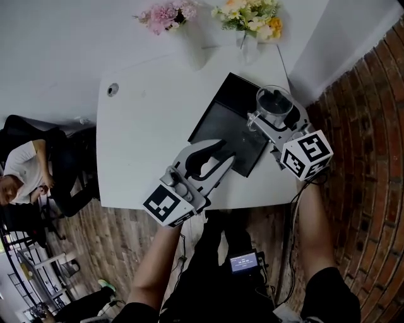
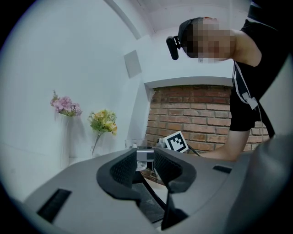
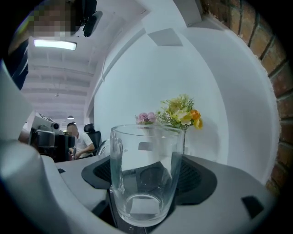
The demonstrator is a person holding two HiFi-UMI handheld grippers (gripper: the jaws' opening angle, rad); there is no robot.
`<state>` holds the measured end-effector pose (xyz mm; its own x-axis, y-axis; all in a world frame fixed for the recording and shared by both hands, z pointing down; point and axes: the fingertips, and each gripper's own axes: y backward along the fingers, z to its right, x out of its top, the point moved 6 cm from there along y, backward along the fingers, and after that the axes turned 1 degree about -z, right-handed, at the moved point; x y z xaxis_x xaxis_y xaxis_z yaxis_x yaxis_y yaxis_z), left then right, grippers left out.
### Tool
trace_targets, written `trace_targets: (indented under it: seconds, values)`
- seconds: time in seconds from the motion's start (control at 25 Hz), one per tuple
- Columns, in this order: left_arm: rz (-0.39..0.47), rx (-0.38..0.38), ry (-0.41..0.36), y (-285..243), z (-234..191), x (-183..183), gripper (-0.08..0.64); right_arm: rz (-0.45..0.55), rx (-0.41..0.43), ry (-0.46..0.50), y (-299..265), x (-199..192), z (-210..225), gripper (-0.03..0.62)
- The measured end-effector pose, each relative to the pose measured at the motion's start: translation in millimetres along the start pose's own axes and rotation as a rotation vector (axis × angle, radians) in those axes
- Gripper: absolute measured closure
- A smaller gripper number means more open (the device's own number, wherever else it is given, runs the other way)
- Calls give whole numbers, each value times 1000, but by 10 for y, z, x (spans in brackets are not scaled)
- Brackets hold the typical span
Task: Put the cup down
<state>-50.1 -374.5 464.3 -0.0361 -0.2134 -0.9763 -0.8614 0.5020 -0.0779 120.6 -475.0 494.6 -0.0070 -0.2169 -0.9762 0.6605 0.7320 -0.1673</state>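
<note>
Black-&-white square markers are the only print: one on L cube [image 1: 167, 205], one on R cube [image 1: 306, 154]. Small lit screen [image 1: 243, 262] at person's waist, text too small to read. Left claw [image 1: 226, 150] is nearest: jaws a narrow gap apart, nothing betw. them, tips over near edge of black mat [image 1: 218, 123]; touching it or not, can't tell. Right claw [image 1: 275, 113] is further out & to the right, jaws closed on clear glass cup [image 1: 274, 99], pads [image 3: 196, 176] pressed on both sides low on its wall, cup upright. Cup is over mat's far right corner; base on mat or just above, can't tell. Mat lies on white tabletop [image 1: 145, 113]. At tabletop's far edge: pink flowers [image 1: 165, 14] & yellow flowers [image 1: 252, 16], white wall behind. Brick wall [image 1: 369, 120] at right.
</note>
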Motion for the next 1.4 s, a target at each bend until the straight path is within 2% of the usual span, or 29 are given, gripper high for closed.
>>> trace_targets:
  seconds: [0.2,0.64,1.12,1.4]
  values:
    - [11,-9,9,-8,22,-18,453,-41,6,52,-156,-94,63,209]
    - [-23,36,23,69,-40,-165,453,-167,-23,161,-369,-289,210,209]
    - [7,33,34,37,-18,-135,453,-169,-19,222,-365,-306,255,209]
    - [-22,36,33,37,-18,-198,453,-176,-36,213,-293,-366,287,209]
